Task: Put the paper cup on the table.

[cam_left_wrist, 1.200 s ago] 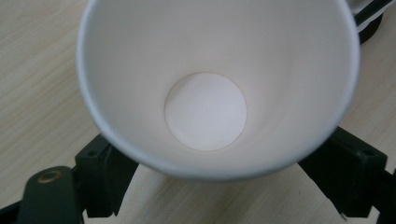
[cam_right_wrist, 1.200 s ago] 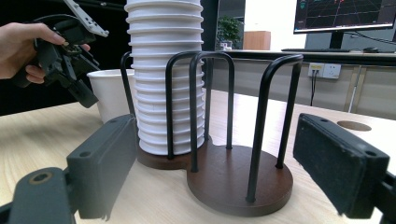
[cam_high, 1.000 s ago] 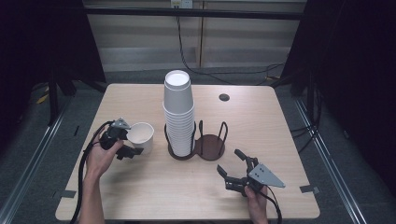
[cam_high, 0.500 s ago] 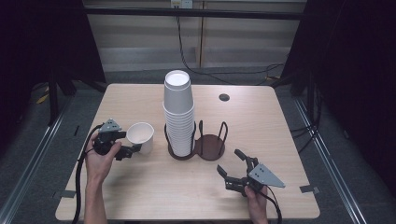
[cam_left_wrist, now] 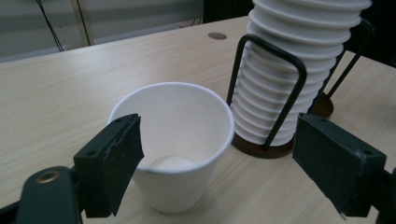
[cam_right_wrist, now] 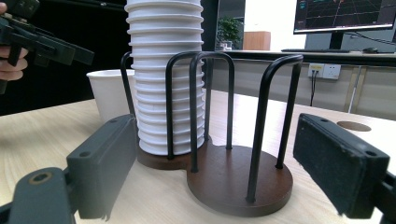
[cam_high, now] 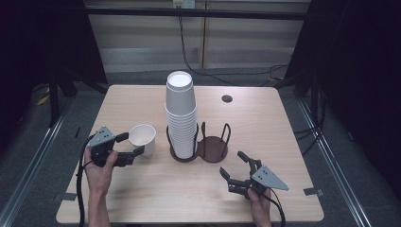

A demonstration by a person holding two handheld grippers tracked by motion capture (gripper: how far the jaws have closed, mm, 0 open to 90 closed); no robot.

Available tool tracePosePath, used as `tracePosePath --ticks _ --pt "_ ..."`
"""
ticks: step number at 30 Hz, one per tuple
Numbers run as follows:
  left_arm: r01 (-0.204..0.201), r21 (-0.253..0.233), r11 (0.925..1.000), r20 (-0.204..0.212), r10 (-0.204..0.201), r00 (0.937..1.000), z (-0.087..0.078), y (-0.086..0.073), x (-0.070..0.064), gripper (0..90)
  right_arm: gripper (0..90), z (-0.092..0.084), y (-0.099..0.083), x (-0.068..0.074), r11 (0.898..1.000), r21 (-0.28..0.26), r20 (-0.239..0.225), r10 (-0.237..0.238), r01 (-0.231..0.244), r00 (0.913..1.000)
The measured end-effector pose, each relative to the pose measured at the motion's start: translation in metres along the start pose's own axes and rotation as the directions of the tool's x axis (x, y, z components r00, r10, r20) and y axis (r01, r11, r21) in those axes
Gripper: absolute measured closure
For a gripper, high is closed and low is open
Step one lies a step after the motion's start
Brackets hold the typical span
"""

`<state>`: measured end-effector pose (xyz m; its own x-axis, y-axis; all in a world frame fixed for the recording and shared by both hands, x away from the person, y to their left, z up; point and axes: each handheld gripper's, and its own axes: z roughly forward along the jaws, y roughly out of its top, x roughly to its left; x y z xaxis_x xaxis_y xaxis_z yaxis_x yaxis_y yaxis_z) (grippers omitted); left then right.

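Observation:
A single white paper cup (cam_high: 143, 138) stands upright on the wooden table (cam_high: 142, 104), left of a dark two-ring cup holder (cam_high: 213, 149). The holder's left ring carries a tall stack of white cups (cam_high: 180, 111); its right ring is bare. My left gripper (cam_high: 134, 143) is open just left of the single cup. In the left gripper view the cup (cam_left_wrist: 187, 112) stands between the spread jaws of the left gripper (cam_left_wrist: 217, 140), nearer one jaw, with the other well apart from it. My right gripper (cam_high: 231, 164) is open near the front edge, facing the holder (cam_right_wrist: 233, 177) and stack (cam_right_wrist: 163, 70).
A small round grommet (cam_high: 227, 98) sits in the table near its far edge. Black cables trail from both grippers over the near edge. Dark curtains and metal floor rails flank the table. Bare tabletop lies between the two hands.
My left gripper has drawn back to the left and toward the near edge, away from the single cup, which has stayed put. The right gripper has not moved.

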<state>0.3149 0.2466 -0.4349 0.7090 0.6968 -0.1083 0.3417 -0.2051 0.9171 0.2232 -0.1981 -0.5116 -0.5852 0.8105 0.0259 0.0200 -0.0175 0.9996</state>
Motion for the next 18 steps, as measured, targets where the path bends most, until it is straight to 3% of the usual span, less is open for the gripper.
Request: tracePosePath --ticks 2,6,8,12,15,16,17,18 --pt "-0.01 -0.019 0.9998 -0.01 0.01 0.9999 0.0 -0.002 -0.004 16.0 13.1 0.0 0.0 0.0 1.0 0.0 0.0 -0.001 0.001 1.0" --pt "0.008 -0.07 0.9975 0.02 -0.006 0.9998 -0.001 -0.006 -0.011 16.0 13.1 0.0 0.0 0.0 1.0 0.0 0.0 0.0 0.0 1.0" --pt "0.025 -0.078 0.9967 0.037 -0.022 0.9991 0.0 -0.01 -0.014 15.9 13.1 0.0 0.0 0.0 1.0 0.0 0.001 -0.001 0.001 1.0" --pt "0.024 -0.079 0.9966 0.023 -0.022 0.9995 0.002 -0.014 -0.022 15.9 13.0 0.0 0.0 0.0 1.0 0.0 0.001 0.0 0.0 1.0" --pt "-0.02 -0.104 0.9944 0.021 0.022 0.9995 0.004 -0.02 -0.037 15.9 13.1 0.0 0.0 0.0 1.0 -0.001 0.001 -0.001 0.001 1.0" --pt "-0.02 -0.104 0.9944 0.021 0.022 0.9995 0.004 -0.02 -0.037 15.9 13.1 0.0 0.0 0.0 1.0 -0.001 0.0 -0.001 0.001 1.0" --pt "0.003 -0.145 0.9895 0.036 0.002 0.9993 0.007 -0.025 -0.044 16.0 13.1 0.0 0.0 0.0 1.0 -0.001 0.001 -0.001 0.001 1.0" --pt "-0.003 -0.139 0.9903 0.02 0.006 0.9998 0.008 -0.028 -0.047 16.4 13.0 0.0 0.0 0.0 1.0 -0.001 0.001 -0.001 0.001 1.0"
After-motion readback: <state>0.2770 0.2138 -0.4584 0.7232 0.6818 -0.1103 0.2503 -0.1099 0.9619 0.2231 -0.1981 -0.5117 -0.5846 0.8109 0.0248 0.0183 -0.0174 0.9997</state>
